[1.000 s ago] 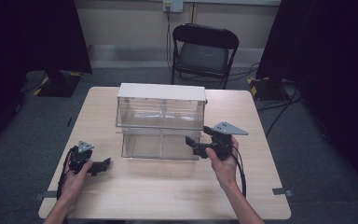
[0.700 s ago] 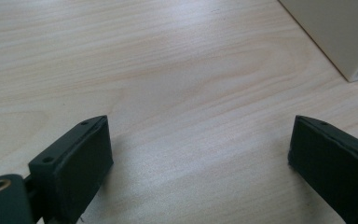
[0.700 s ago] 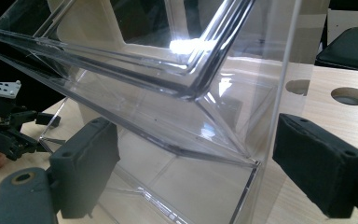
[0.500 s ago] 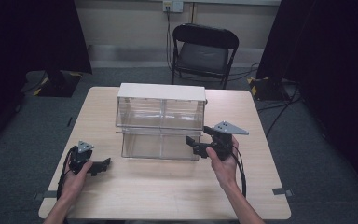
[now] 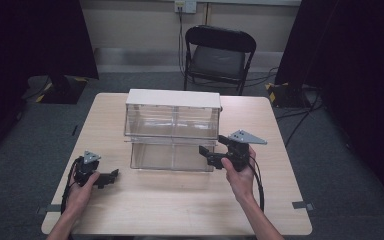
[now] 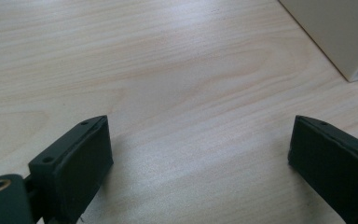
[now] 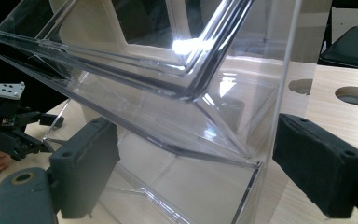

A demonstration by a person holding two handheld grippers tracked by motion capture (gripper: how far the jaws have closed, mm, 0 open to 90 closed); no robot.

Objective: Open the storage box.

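High view: The clear drawer unit point(image 5: 172, 131) stands at the centre of the table point(image 5: 180, 200), its white top toward the far edge and its transparent front facing the person. Bare tabletop lies open along the near edge and on both sides of the unit. The right gripper point(image 5: 207, 154) is held level at the unit's lower right front corner, jaws pointing left toward it, the grey plate on top. The right hand point(image 5: 241, 172) grips it from behind, forearm entering from the bottom edge. The left gripper point(image 5: 111, 175) rests low over the table, near its left edge and well apart from the unit, jaws pointing right. The left hand point(image 5: 80, 187) wraps its body.

Left gripper view: The jaws stand wide apart with nothing between them. Bare wood grain runs beneath. A pale corner of the unit point(image 6: 335, 32) shows at upper right, clear of both jaws.

Right gripper view: The jaws are spread wide on either side of the unit's vertical front corner edge point(image 7: 261, 154). The left jaw lies in front of the clear front panel, the right jaw off its side; contact cannot be determined. The unit's lower drawer point(image 7: 135, 65) slants overhead. Two round holes point(image 7: 354, 94) open in the tabletop beyond. The left gripper shows farther off at the left edge.
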